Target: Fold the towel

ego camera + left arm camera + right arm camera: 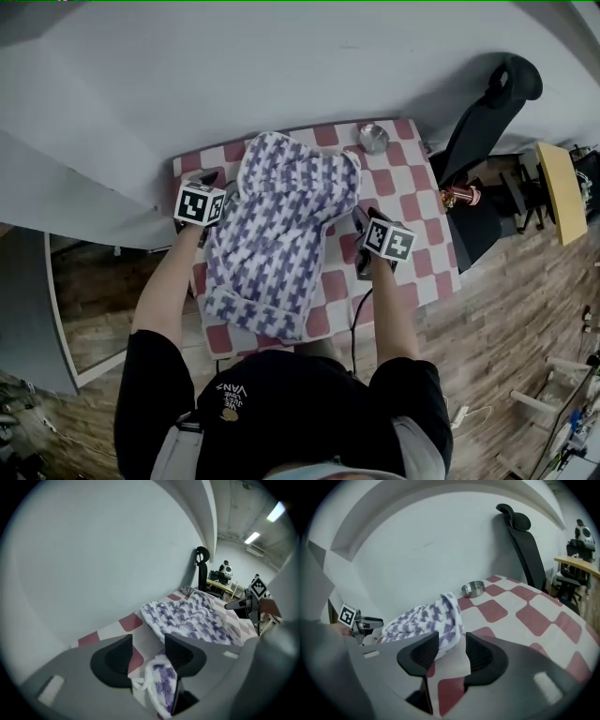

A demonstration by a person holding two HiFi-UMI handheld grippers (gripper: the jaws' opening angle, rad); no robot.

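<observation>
Left gripper (147, 642) is open, a loose towel (197, 616) fold sagging unpinched between its fingers (183, 656). Right gripper (451, 644) is open too, with the towel's edge just beyond its fingers. The black cap (253, 398) has print resembling VANS.

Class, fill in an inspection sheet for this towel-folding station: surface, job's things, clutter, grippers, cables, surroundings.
Surface: table under a red-and-white checked cloth, set against a pale wall.
Job's things: purple-and-white towel, doubled over mid-table, lumpy.
Clutter: small metal bowl at the far edge, apart from the towel.
Grippers: left gripper at the towel's left side, jaws apart, a towel fold close under them but not clamped. Right gripper at its right side, jaws apart, towel edge just ahead, only checked cloth between them.
Cables: black cable running from the right gripper back toward the person.
Surroundings: black office chair, wooden floor, yellow-topped desk.
</observation>
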